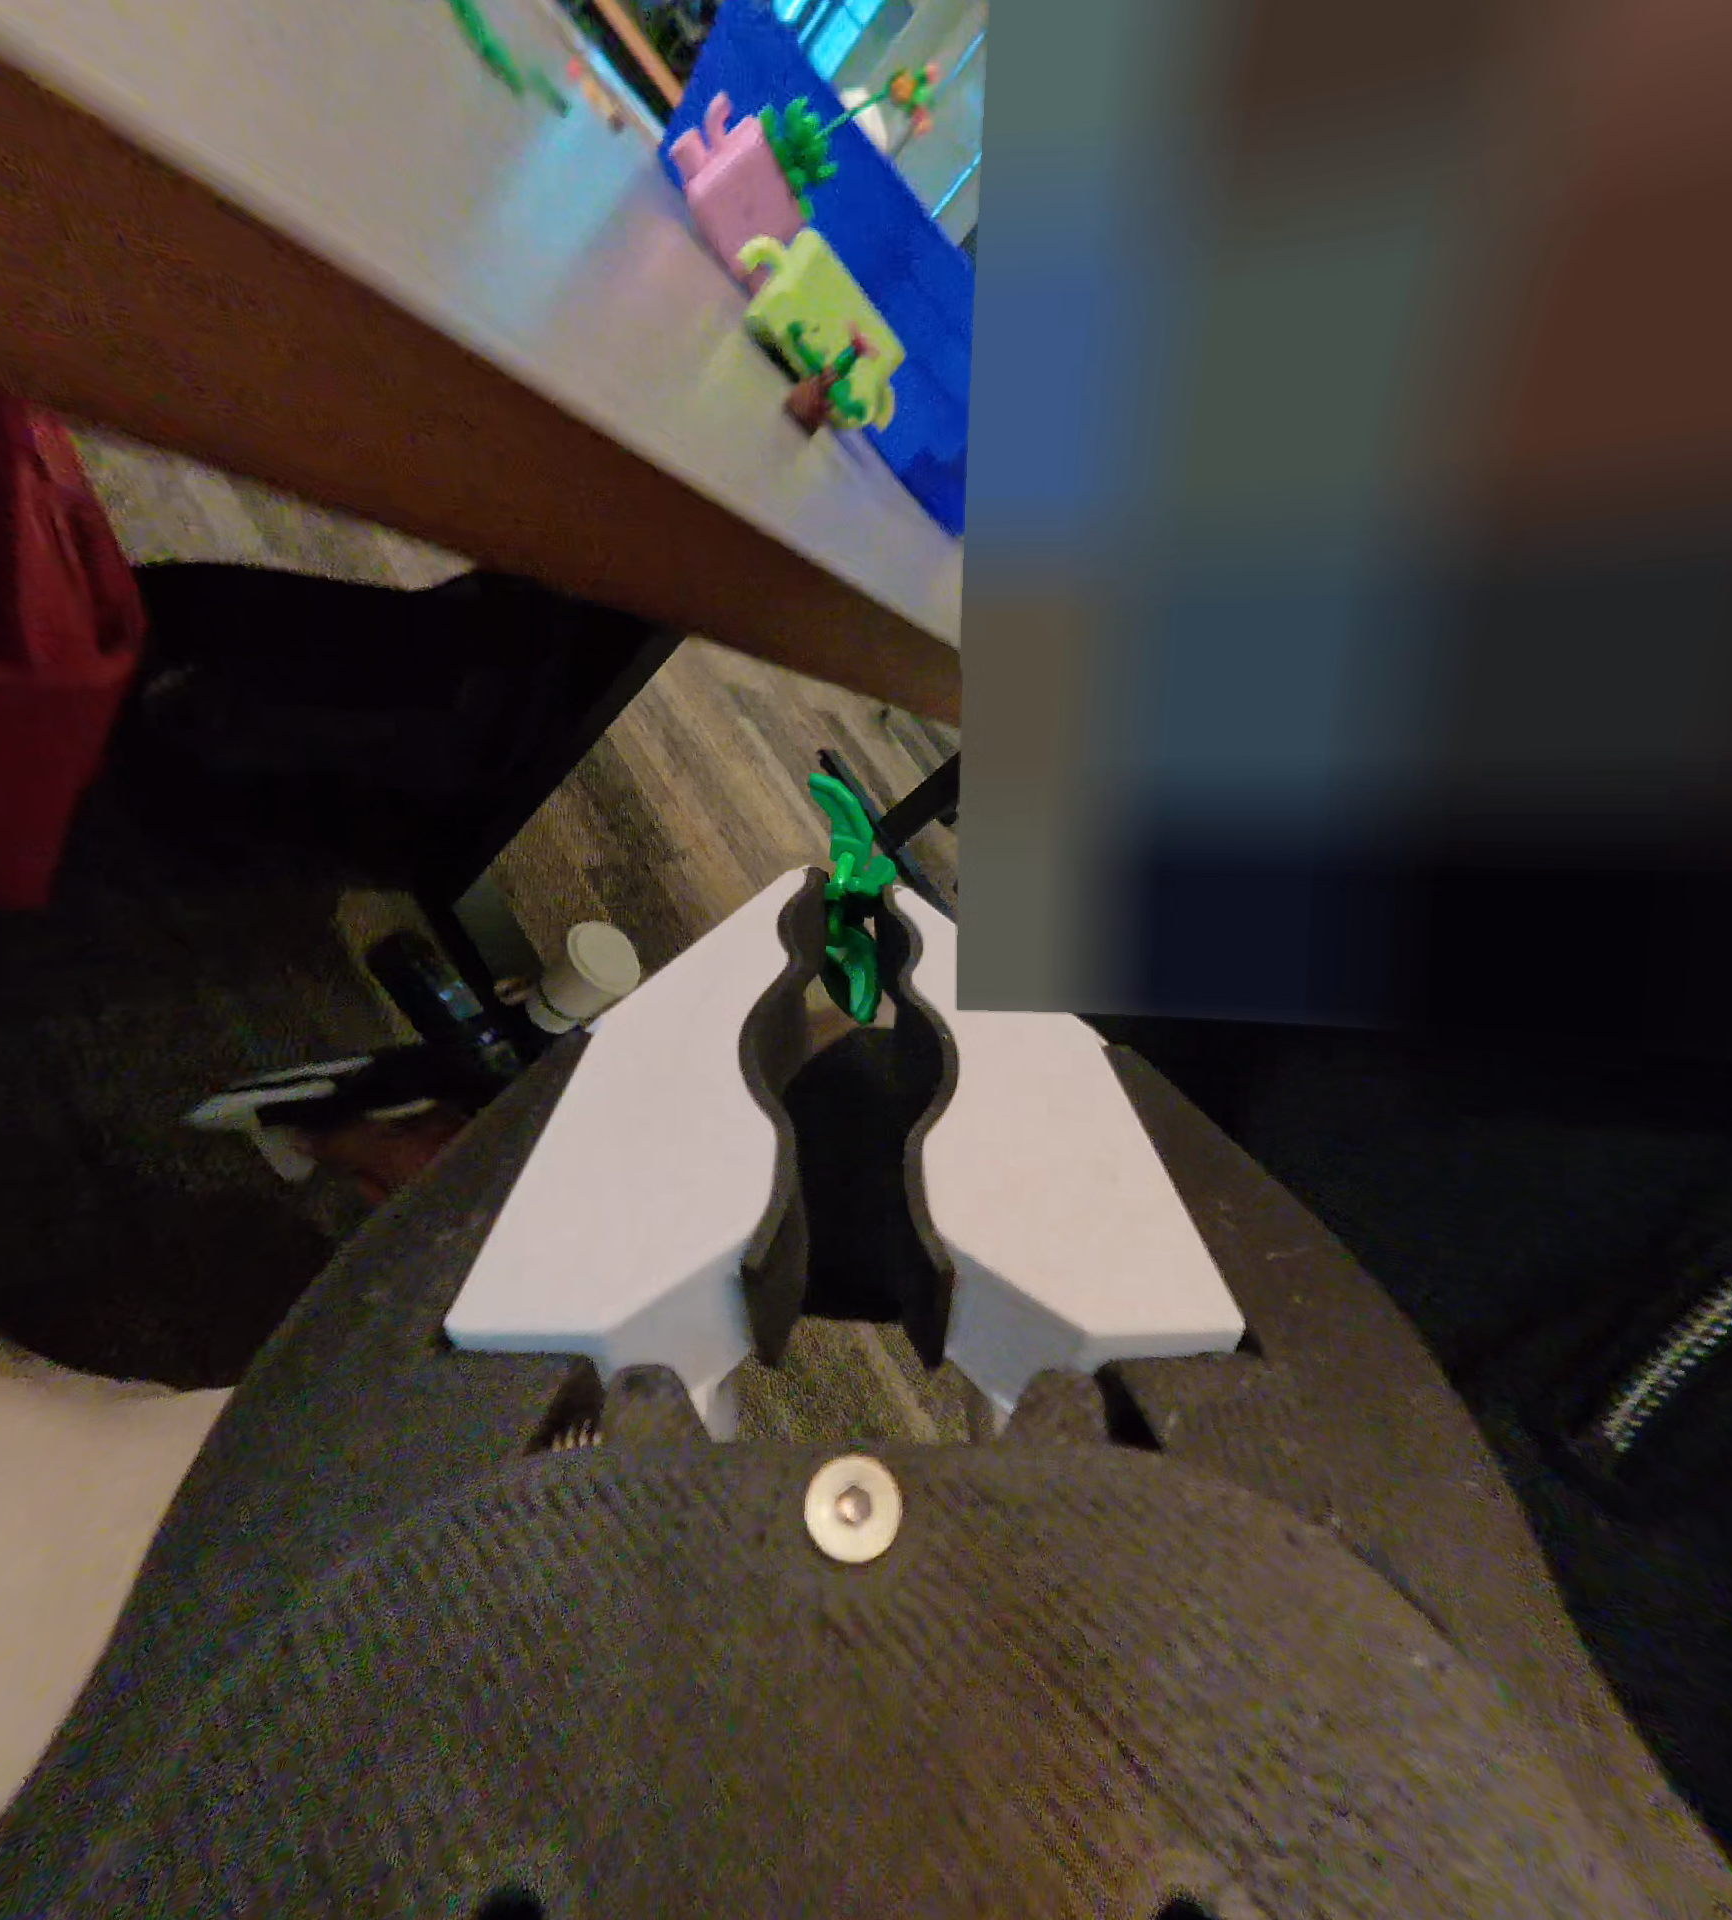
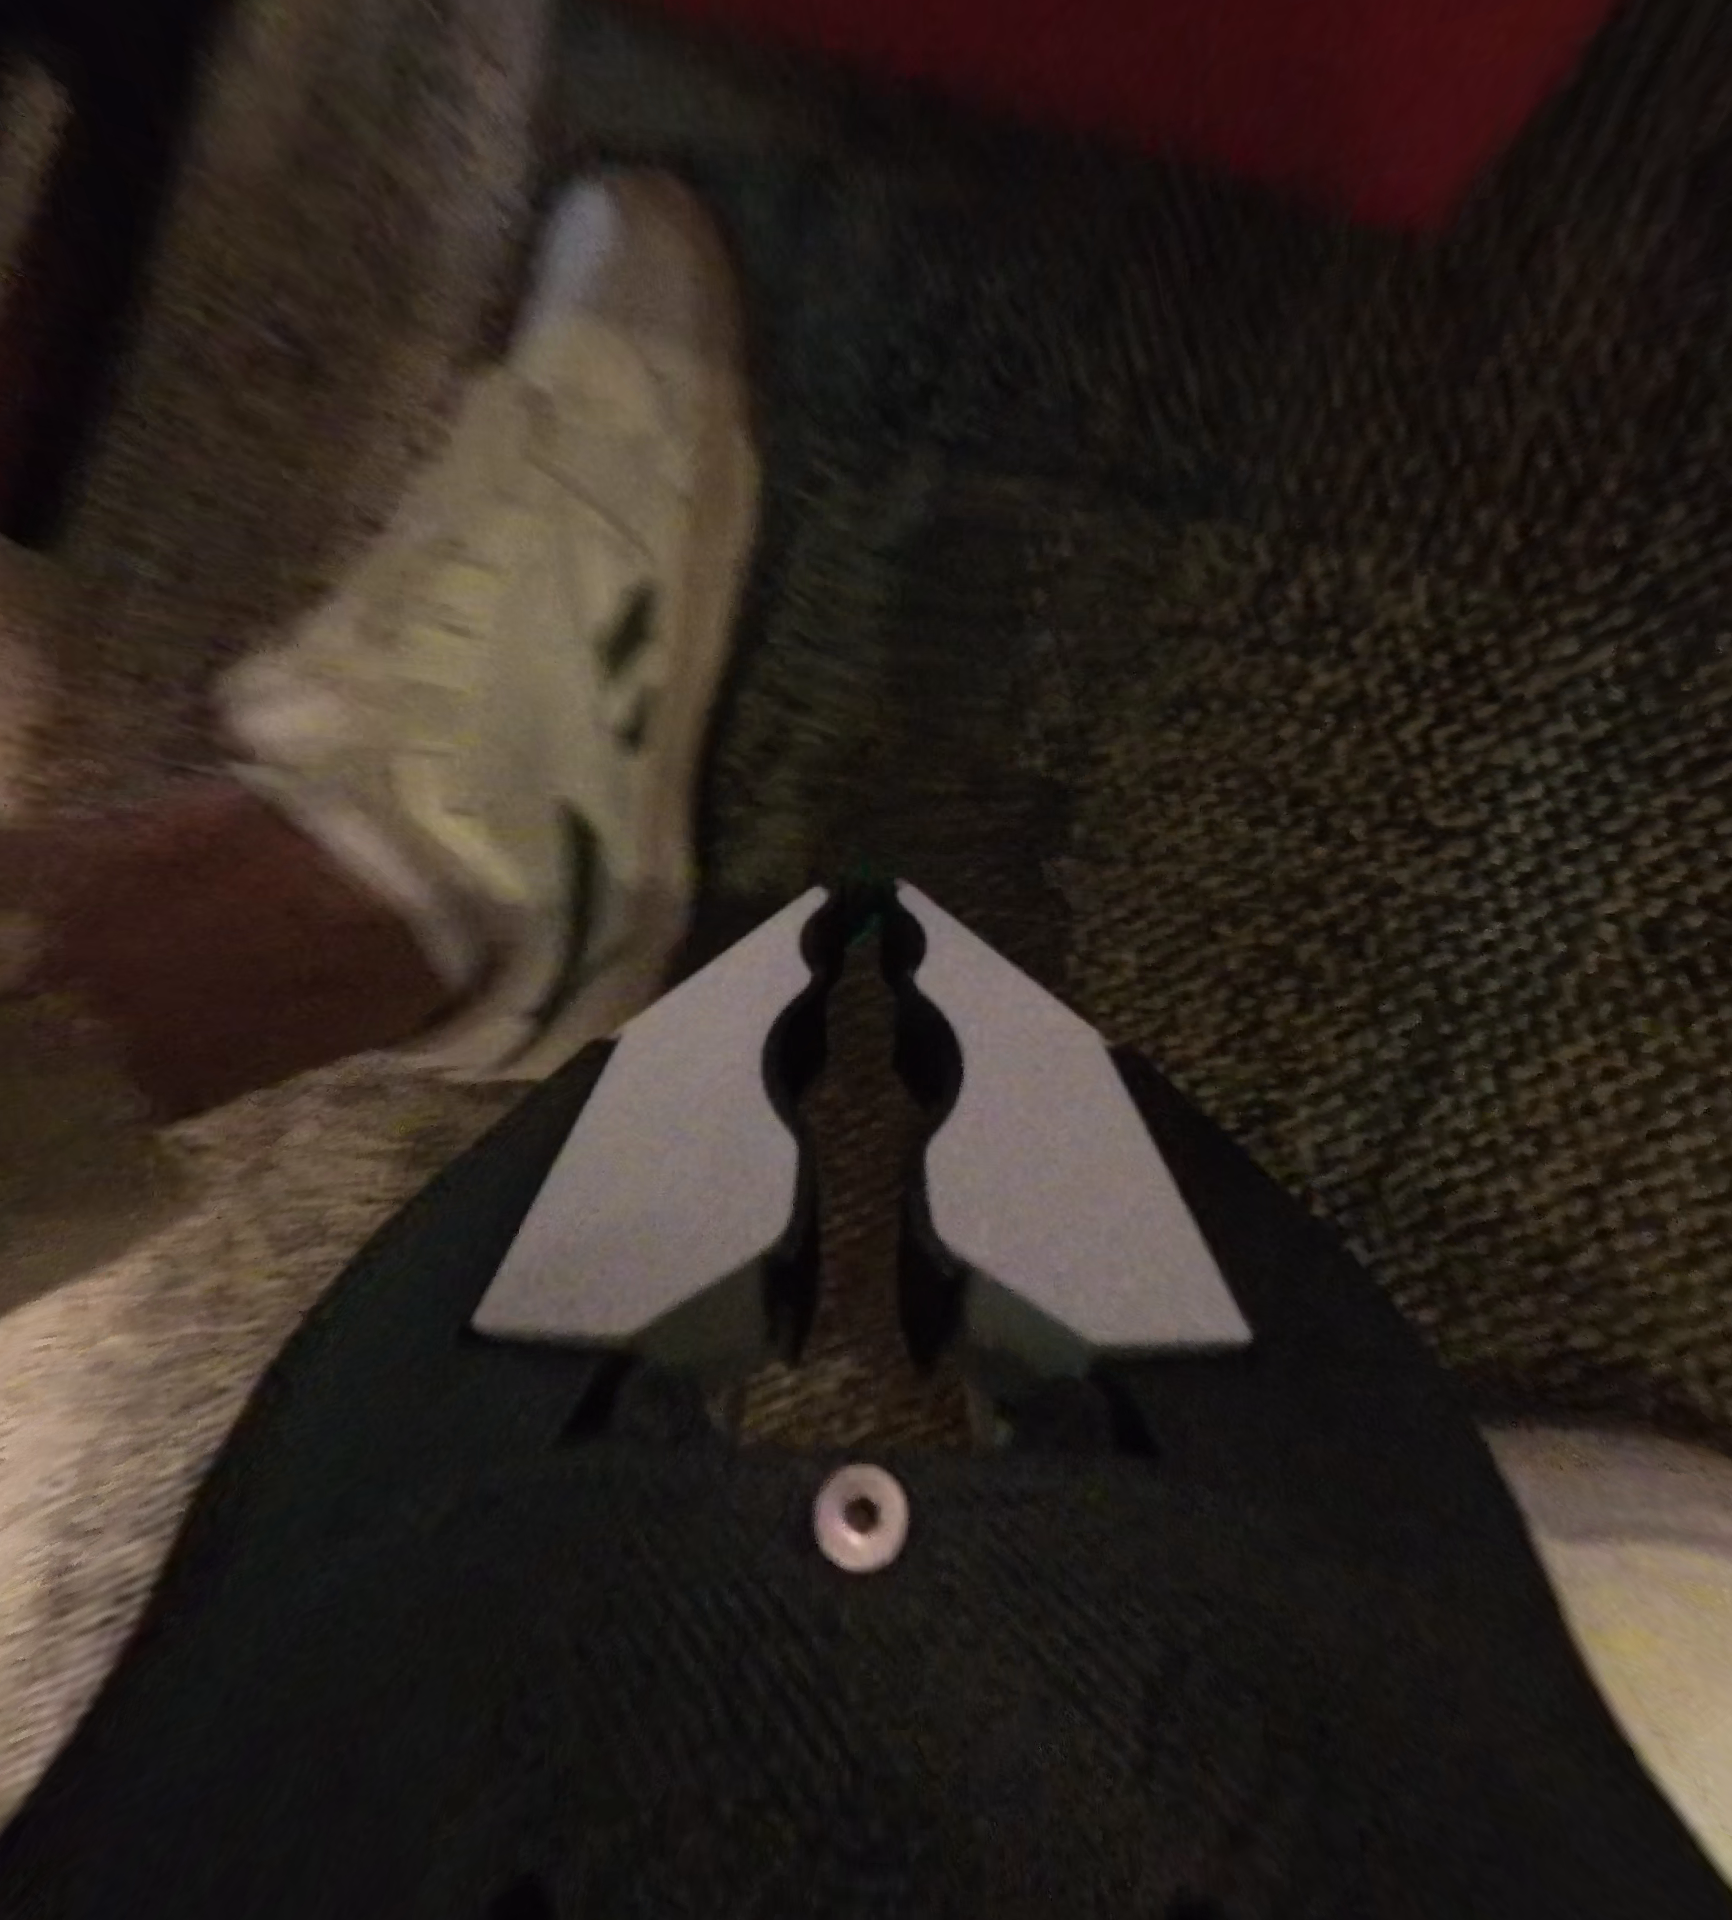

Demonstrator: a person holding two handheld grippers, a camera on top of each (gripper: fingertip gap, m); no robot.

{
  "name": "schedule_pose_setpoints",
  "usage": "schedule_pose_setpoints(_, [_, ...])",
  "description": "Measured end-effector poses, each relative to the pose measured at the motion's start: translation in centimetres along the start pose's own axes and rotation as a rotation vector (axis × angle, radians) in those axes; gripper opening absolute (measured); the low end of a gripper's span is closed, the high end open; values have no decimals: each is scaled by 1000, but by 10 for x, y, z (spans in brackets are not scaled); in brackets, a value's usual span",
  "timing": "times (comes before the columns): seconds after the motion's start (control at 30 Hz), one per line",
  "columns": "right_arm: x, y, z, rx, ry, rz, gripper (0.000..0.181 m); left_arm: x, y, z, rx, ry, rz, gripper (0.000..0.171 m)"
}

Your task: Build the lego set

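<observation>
Left gripper [image 1: 854, 902], below desk [image 1: 488, 166] edge: fingers clamped on one green leaf piece [image 1: 849, 894]. On desk, two blocks, one pink [image 1: 737, 197], one lime [image 1: 820, 322], beside one blue baseplate [image 1: 903, 270]. Right gripper [image 2: 864, 902] over carpet [image 2: 1361, 727]: fingers nearly together, something tiny and green at tips, grip unclear through blur.

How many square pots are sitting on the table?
2 show: a pink pot farther along the table, and a lime green pot nearer, both beside the blue baseplate. The blurred patch may hide more.

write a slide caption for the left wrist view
Left gripper pinches a green leaf piece below the table edge.
</observation>
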State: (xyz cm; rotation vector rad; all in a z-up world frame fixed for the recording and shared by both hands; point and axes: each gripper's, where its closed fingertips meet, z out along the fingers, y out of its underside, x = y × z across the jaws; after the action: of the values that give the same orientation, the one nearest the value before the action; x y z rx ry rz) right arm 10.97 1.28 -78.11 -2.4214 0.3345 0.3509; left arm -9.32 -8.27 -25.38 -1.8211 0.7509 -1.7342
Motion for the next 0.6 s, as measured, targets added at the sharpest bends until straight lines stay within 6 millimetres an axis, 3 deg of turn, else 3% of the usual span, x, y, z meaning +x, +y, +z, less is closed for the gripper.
schedule_pose_setpoints(0.17, [-99,-34,-108,130,-152,-6,4,55,-31,-7,94,58,32,6])
schedule_pose_setpoints(0.3, [-185,-66,-211,189,-275,-126,5,102,-39,-20,77,88,93,6])
schedule_pose_setpoints(0.43, [-266,-106,-341,298,-395,-240,6,130,-28,-39,54,106,129,6])
schedule_pose_setpoints(0.5, [-298,-109,-408,341,-450,-286,6,138,-14,-46,30,122,113,6])
schedule_pose_setpoints(0.6, [-322,-97,-490,415,-460,-367,5,151,3,-52,13,152,102,6])
